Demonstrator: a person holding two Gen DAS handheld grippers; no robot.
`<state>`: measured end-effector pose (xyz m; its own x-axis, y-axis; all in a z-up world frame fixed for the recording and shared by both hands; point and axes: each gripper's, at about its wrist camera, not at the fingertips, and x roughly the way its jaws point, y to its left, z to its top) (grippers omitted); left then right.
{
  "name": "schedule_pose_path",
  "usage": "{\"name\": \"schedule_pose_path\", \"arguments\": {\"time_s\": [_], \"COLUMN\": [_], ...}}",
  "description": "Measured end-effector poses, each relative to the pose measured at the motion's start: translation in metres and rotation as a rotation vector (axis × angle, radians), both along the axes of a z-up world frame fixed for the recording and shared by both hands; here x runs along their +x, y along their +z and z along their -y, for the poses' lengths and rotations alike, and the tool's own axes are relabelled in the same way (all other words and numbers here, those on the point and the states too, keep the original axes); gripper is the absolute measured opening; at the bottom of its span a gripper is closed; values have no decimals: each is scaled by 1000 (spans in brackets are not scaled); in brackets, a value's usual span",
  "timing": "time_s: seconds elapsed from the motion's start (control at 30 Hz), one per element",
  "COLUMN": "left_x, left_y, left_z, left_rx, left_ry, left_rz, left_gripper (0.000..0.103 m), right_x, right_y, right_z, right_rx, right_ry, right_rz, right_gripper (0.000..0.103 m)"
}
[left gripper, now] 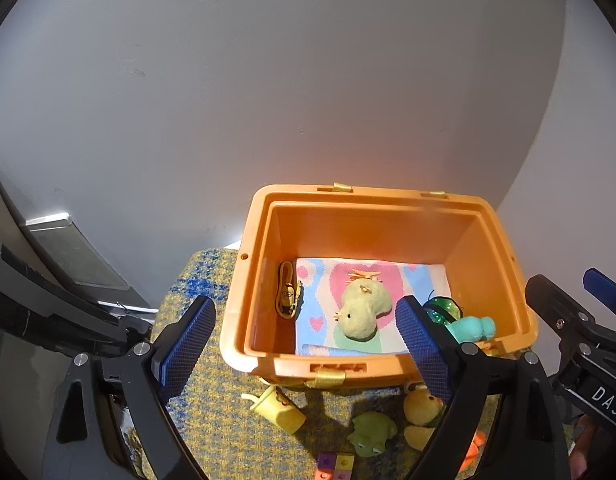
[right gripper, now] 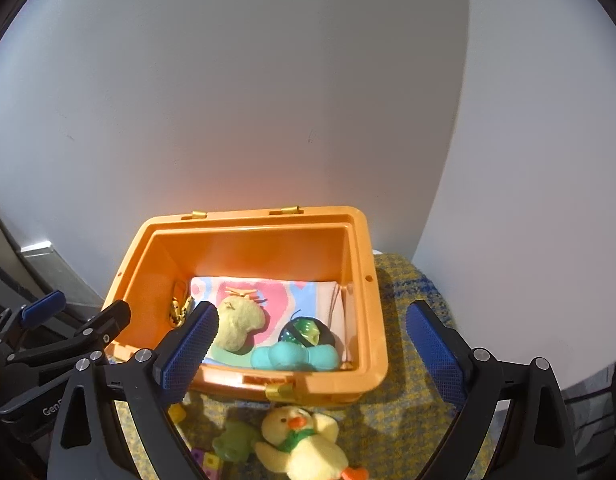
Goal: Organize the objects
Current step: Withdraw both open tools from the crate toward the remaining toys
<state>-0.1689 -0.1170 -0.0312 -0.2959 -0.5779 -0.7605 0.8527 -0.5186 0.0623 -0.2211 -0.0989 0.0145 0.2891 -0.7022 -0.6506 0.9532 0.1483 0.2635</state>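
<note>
I see a pale wall [left gripper: 268,80] filling the view behind the orange bin [left gripper: 504,248], which sits on a yellow-and-blue woven cloth [left gripper: 212,400]. My left gripper [left gripper: 304,348] hangs over the bin's near-left corner with its jaws spread wide and nothing between them; my right gripper [right gripper: 312,356] hangs over the bin's near edge, jaws likewise parted and empty.

Inside the bin, a folded pastel cloth with pink hearts [right gripper: 284,296] covers the floor. On it lies a pale green plush [right gripper: 240,326], and toward the bin's near-right corner a teal bone-shaped toy [right gripper: 294,356] rests against a green-and-black ball [right gripper: 304,332]. A small yellow minion figure [left gripper: 288,296] lies along the bin's left inner wall.

In front of the bin, outside it, a yellow duck plush [right gripper: 304,444] with an orange beak lies on the woven cloth, with a green frog toy [right gripper: 234,440] just to its left. Further left in front of the bin, a yellow toy cup [left gripper: 278,408] lies tipped on its side. Colored cubes [left gripper: 336,464] sit in front of the bin beyond the frog, partly cut off.
</note>
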Motion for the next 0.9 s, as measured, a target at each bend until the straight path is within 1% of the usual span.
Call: {"name": "schedule_pose_path", "arguments": {"time_s": [0.13,0.47,0.9], "left_x": [8,23,45], "left_y": [5,4,-17], "left_z": [-14,-49,-81], "left_rx": [-6,-4,22], "left_ry": [0,-14,-4], "left_rz": [-3,-2,17], "left_gripper": [92,94,95], "right_x": [-5,-23,-37], "right_y": [3,-10,-37], "right_z": [-12,-53,-83], "right_rx": [-6,-14,16], "right_ry": [-13,-30,-36], "right_rz": [9,13,8], "right_gripper": [95,95,95]}}
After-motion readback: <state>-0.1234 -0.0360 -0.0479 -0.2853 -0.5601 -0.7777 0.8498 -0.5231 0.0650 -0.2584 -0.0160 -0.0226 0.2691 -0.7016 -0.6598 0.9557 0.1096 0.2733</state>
